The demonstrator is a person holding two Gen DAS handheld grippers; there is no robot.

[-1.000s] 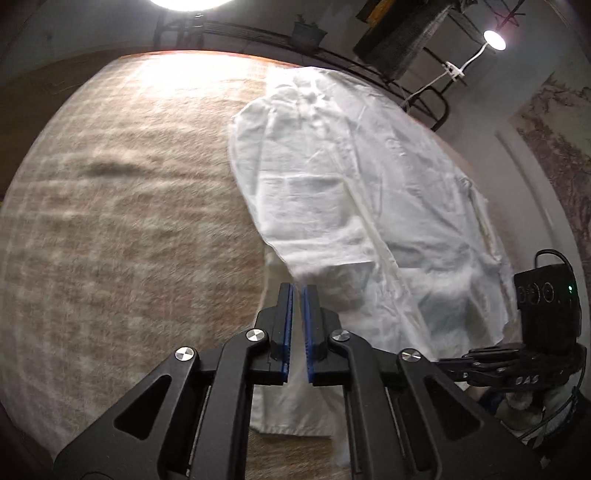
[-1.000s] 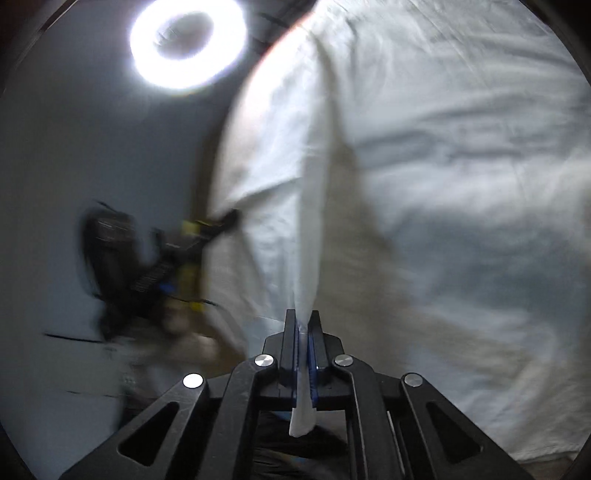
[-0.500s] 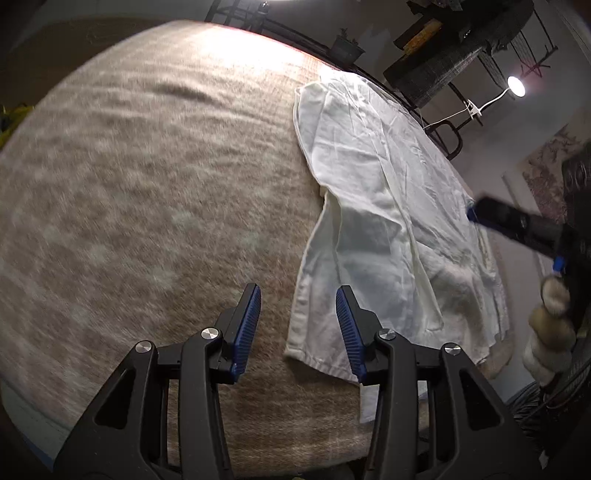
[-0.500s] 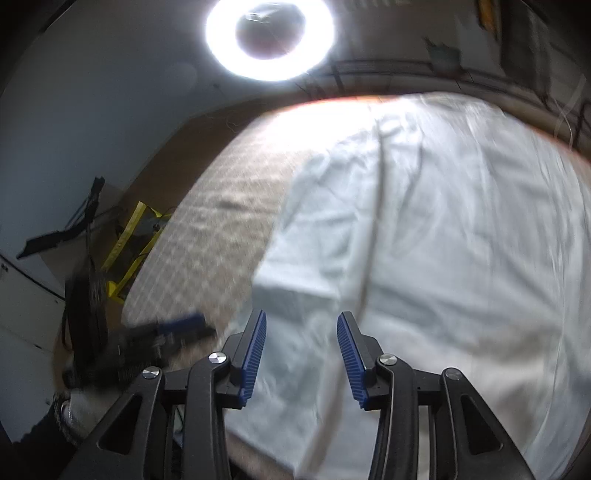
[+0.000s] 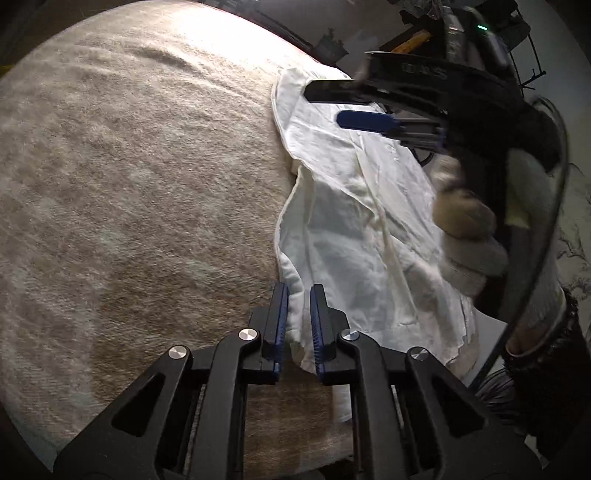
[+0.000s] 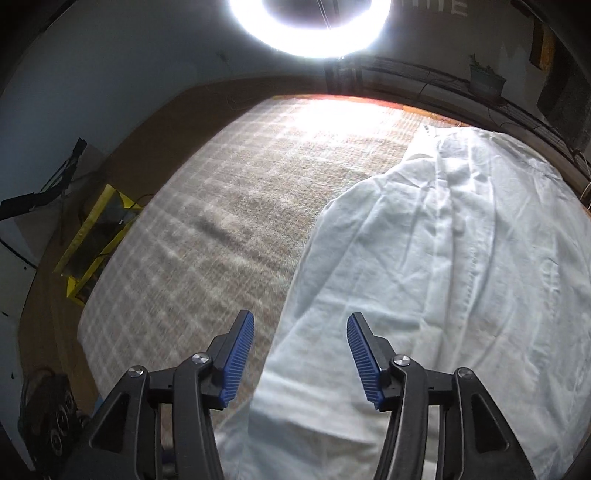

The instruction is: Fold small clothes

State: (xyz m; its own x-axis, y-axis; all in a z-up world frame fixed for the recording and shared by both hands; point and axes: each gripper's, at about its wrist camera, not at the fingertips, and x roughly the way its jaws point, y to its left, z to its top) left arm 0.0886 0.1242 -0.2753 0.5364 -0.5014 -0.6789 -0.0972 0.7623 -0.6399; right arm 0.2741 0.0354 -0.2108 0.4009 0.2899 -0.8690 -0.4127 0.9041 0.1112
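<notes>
White garment spread on the woven mat, one gripper pinching its edge, the other open above it.

The white garment [image 5: 354,229] lies along one side of the beige woven mat [image 5: 140,184], creased, with a fold running down its length. The left gripper [image 5: 298,295] is closing on the garment's near edge, and a bunched fold of cloth sits pinched between its blue pads [image 5: 280,317]. The right gripper [image 6: 301,328] hangs over the garment's border where cloth meets mat, jaws spreading apart with nothing between them. A gloved hand [image 5: 469,236], blurred, seems to carry it. A ring light [image 6: 310,26] glares beyond the mat's far end.
</notes>
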